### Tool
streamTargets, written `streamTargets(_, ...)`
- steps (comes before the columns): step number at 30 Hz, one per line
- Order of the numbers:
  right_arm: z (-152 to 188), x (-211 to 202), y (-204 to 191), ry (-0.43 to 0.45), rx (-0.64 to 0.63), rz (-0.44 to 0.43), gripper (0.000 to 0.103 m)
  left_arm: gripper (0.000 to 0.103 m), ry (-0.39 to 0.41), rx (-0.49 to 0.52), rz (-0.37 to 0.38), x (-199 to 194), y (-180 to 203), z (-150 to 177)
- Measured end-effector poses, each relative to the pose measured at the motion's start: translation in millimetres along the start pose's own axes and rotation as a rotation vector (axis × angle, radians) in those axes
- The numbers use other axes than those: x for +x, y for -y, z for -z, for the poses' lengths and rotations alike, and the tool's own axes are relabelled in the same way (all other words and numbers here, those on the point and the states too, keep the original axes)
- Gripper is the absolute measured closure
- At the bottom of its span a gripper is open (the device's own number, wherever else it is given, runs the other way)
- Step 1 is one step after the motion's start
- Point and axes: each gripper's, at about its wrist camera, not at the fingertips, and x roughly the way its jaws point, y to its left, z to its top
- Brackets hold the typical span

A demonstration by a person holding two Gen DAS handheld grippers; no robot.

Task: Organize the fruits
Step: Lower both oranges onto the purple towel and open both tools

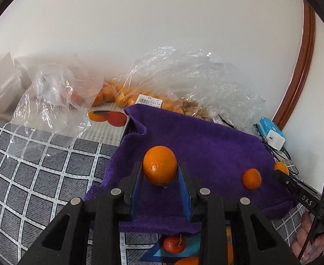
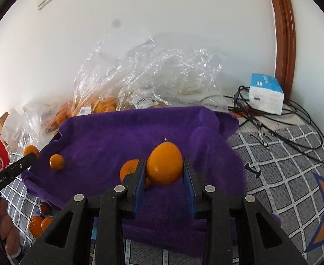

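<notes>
A purple towel (image 1: 206,141) (image 2: 122,132) lies spread on the checked tablecloth. My left gripper (image 1: 160,172) is shut on an orange (image 1: 160,165) held just above the towel. My right gripper (image 2: 164,170) is shut on another orange (image 2: 164,165) over the towel. A small orange (image 1: 252,178) lies loose on the towel; in the right wrist view it sits (image 2: 129,171) just left of my left fingertip. A smaller orange (image 2: 56,161) lies on the towel's left side. The right gripper's tip shows at the right edge of the left wrist view (image 1: 282,173).
Clear plastic bags with more oranges (image 1: 122,95) (image 2: 100,107) sit behind the towel against the wall. A tissue pack (image 2: 265,92) and black cables (image 2: 294,132) lie at the right. A small red fruit (image 1: 174,244) and oranges (image 2: 37,225) lie near the front edge.
</notes>
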Motion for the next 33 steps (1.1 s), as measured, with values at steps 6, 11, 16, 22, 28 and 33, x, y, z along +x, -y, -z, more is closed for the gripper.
streamTargets(6, 10.5, 10.2, -4.2, -0.032, -0.040, 0.033, 0.071, 0.073, -0.017, 0.010, 0.011, 4.5, 1.8, 2.6)
streamTargets(11, 14.4, 13.2, -14.0, -0.042, -0.093, 0.041, 0.071, 0.073, -0.015, 0.033, -0.001, 6.6, 6.8, 3.7)
streamTargets(16, 13.9, 19.3, -7.3, -0.076, -0.062, 0.030, 0.071, 0.073, -0.042, 0.028, -0.009, 14.3, 4.2, 4.9)
streamTargets(22, 14.7, 23.6, -5.6, -0.100, -0.055, 0.041, 0.070, 0.073, -0.068, 0.028, -0.016, 18.0, 2.5, 4.7)
streamTargets(28, 15.6, 25.3, -6.8, -0.113, -0.068, 0.051, 0.070, 0.073, -0.093, 0.030, -0.020, 22.8, 2.8, 5.9)
streamTargets(33, 14.9, 24.4, -5.9, -0.112, -0.066, 0.049, 0.070, 0.073, -0.099, 0.029, -0.022, 23.5, 3.1, 5.6)
